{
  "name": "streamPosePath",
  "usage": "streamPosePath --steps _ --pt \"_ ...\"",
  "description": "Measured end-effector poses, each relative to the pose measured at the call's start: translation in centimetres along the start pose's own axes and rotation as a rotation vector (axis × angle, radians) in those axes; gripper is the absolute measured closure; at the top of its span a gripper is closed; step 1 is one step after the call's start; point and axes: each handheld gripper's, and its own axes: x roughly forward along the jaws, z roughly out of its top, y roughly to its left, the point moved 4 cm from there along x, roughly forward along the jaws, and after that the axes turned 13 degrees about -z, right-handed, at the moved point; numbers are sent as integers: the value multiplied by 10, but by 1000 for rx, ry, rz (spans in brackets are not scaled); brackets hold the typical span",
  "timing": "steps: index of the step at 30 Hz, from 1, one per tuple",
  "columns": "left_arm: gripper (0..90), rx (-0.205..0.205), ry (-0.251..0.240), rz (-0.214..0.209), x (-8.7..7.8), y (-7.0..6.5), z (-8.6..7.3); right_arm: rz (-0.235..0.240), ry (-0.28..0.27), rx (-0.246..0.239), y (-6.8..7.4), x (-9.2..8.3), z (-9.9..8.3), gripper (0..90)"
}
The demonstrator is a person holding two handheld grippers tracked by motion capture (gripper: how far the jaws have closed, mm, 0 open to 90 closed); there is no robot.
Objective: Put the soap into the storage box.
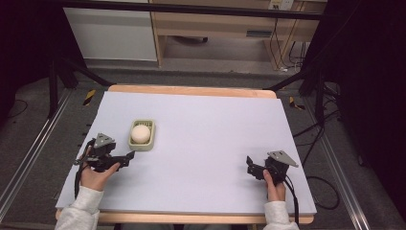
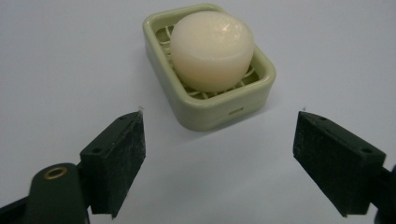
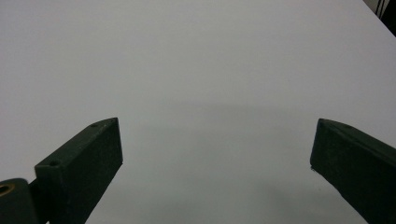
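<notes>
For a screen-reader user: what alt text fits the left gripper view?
A round cream soap sits in a pale green soap dish on a white table. In the foreground the left tongs stand wide open, pointed at the dish and short of touching it.

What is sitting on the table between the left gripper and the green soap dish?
Nothing: in the left gripper view, bare white table runs from the open left gripper to the soap dish, which holds a round cream soap.
</notes>
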Motion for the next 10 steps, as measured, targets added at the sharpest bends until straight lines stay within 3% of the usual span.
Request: streamPosePath --steps 10 --pt "172 -26 3 34 -11 8 -25 0 2 1 0 0 0 27"
